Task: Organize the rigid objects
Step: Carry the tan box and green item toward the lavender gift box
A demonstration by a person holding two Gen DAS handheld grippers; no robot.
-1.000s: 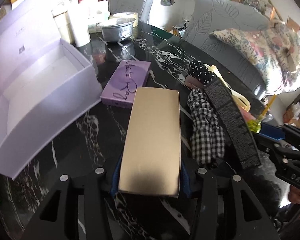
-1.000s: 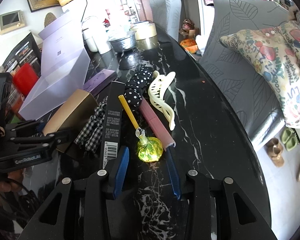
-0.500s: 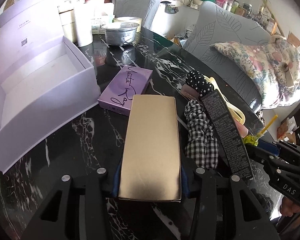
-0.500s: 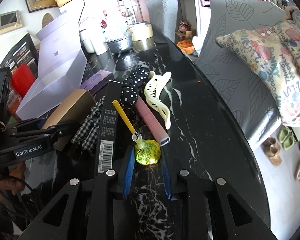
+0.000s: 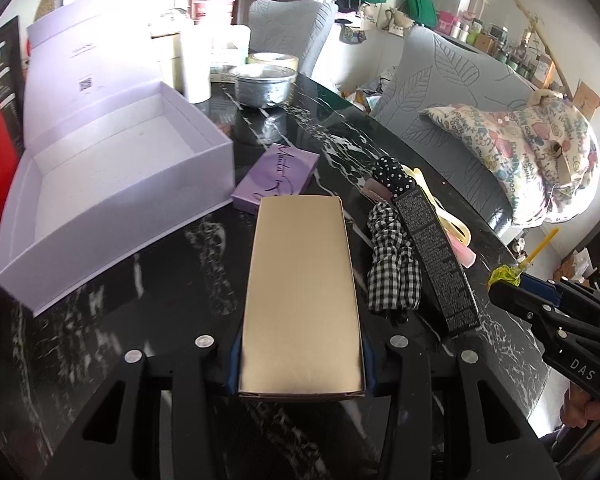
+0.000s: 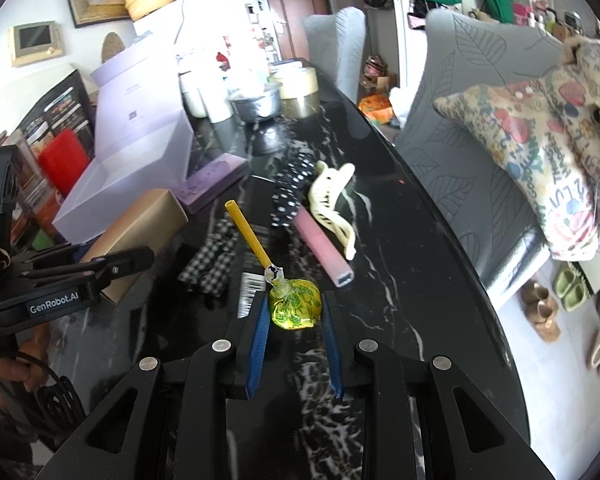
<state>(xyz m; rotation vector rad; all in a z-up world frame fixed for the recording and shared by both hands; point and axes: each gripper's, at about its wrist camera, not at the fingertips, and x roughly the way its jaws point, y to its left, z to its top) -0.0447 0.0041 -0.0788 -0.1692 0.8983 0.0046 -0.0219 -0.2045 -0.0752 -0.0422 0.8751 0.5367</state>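
- Now the gold box [image 5: 300, 288] is squeezed between the pads of the left gripper [image 5: 300, 364], above the black tabletop [image 5: 172, 280]
- The lollipop [image 6: 295, 307] is pinched by the right gripper [image 6: 294, 320], whose jaws were just closing, near the tabletop's right edge
- The open purple box [image 5: 112, 184] is seen by the left edge

Both grippers black plastic w/ blue finger pads, silver screws — left gripper [image 6: 112, 264] marked "GenRobot.AI", black cable coiled below it; right gripper [image 5: 512, 292] stamped "DAS" in white.
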